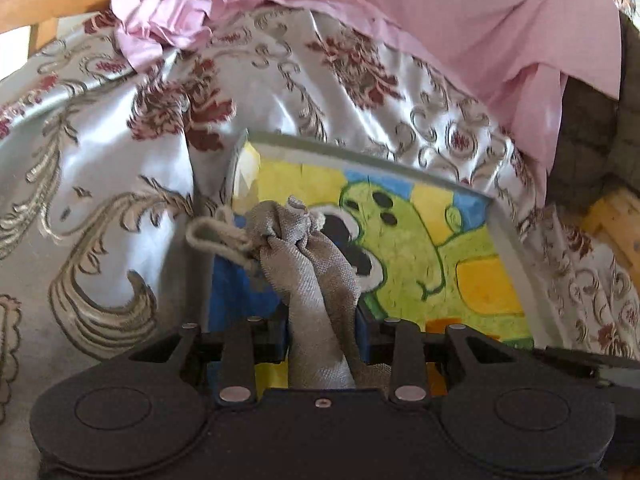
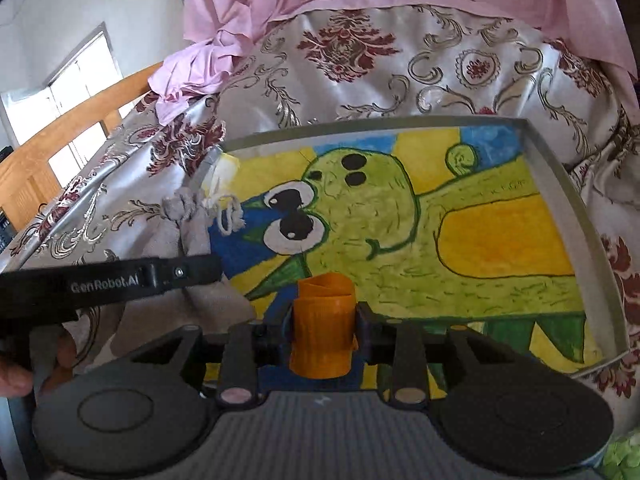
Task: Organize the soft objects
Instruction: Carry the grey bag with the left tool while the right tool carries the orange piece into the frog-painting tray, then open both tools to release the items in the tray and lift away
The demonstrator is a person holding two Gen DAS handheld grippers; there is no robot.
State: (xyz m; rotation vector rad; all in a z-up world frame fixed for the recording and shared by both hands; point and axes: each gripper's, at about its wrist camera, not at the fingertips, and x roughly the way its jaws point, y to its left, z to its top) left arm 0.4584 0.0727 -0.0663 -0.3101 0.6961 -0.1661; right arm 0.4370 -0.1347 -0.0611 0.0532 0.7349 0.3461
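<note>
A grey-beige drawstring cloth bag [image 1: 316, 252] rises from between the pads of my left gripper [image 1: 323, 320], which is shut on it. The bag's tied top and cord loop [image 1: 216, 236] hang over the left end of a shallow tray [image 1: 360, 158] lined with a green cartoon painting. My right gripper [image 2: 323, 320] is shut on a rolled orange soft piece [image 2: 324, 320], held over the tray's [image 2: 560, 184] near edge. In the right wrist view the left gripper's black finger [image 2: 120, 280] and the grey bag [image 2: 188, 220] show at the tray's left rim.
The tray rests on a silver satin cover with red floral patterns [image 1: 120, 140]. A crumpled pink cloth [image 1: 440, 20] lies behind it. A wooden chair frame [image 2: 40, 176] stands at the far left, and a person's hand [image 2: 12, 376] shows at the lower left.
</note>
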